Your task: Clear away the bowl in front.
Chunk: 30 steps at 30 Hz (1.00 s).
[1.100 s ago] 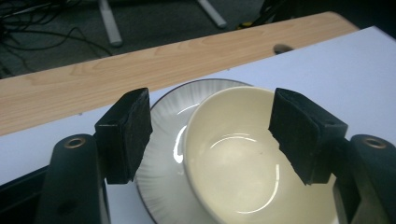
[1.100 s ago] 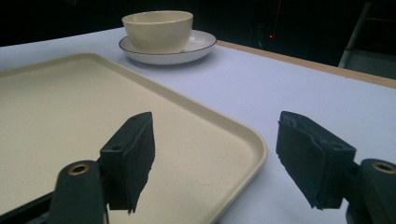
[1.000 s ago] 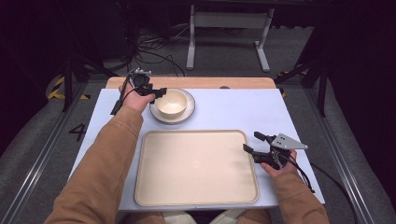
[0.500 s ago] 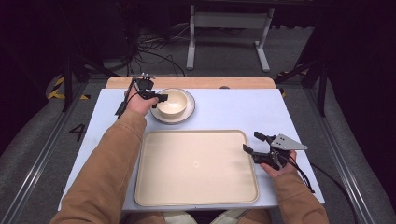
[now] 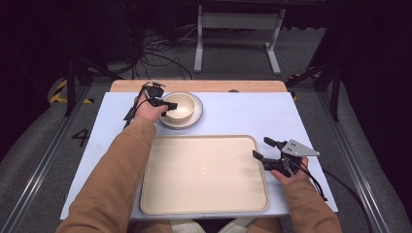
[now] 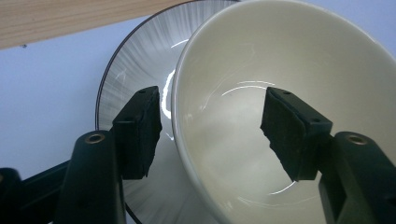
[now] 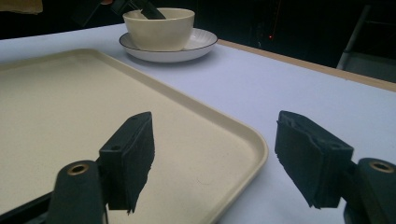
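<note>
The left gripper (image 6: 212,135) has its two black jaws straddling the near wall of the glossy cream ceramic bowl (image 6: 299,84): one pad hangs outside the rim, the other inside the hollow, and they have just been closing in, with clear gaps to the wall on both sides. The pads are matt, rough-edged blocks on smooth, rounded black fingers. From the high view that left gripper (image 5: 163,103) sits at the bowl's (image 5: 180,106) left edge, at the far left of the surface.

The bowl is round and deep with a thin lip, and it stands on a shallow white plate with fine brushed streaks and a thin dark rim line (image 6: 126,79).

The right gripper (image 7: 215,158) holds its jaws apart over the corner of the large beige tray (image 7: 70,107) with nothing between them. The tray is rectangular, matt, with rounded corners and a raised rolled edge (image 5: 204,172); it lies in the near middle of the surface, well apart from the bowl. In the high view the right gripper (image 5: 266,151) rests at its right edge, a grey three-cornered plate on top.

The surface (image 5: 243,111) is a smooth pale blue-white sheet with a bare wooden strip (image 5: 199,86) along its far side. Beyond it the floor is grey, strewn with black cables (image 5: 155,56), with a pale metal stand (image 5: 238,29) in a dark room.
</note>
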Available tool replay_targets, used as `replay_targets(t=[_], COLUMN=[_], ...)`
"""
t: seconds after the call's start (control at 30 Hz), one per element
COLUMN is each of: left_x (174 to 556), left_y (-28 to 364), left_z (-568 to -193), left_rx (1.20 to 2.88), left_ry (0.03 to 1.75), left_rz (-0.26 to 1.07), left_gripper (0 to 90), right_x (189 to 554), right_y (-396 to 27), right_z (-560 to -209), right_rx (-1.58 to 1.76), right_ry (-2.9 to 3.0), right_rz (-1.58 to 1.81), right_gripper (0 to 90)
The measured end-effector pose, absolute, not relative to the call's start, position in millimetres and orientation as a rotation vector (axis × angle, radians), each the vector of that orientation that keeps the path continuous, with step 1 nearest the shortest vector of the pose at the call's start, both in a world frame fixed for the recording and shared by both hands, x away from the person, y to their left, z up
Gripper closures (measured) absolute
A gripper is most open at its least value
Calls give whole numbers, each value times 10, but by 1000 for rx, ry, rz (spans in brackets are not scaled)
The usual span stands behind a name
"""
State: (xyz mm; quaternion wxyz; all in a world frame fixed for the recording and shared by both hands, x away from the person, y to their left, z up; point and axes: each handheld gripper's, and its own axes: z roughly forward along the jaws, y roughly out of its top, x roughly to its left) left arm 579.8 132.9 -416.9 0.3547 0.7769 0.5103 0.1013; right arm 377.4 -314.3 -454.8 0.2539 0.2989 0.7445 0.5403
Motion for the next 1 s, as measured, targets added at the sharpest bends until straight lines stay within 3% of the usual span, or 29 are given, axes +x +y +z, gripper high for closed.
replay_targets(t=[0.3,0.67,1.0], left_x=[5799,5831,5833], left_y=[1311,1352,1333], left_z=[-4202,-4207,-4175], left_rx=[1981,1995,1937], left_ry=[1399,1467,1503], left_rz=[189,233,213], left_gripper=[515,804,832], right_x=[3781,3779,3778], right_y=[-3146,-3131,-3128], right_z=[-4548,-4547,-4548], right_rx=[822,812,804], right_ry=[2032,2042,2045], right_rz=[1475,1464,1465], right_gripper=[287,293,296])
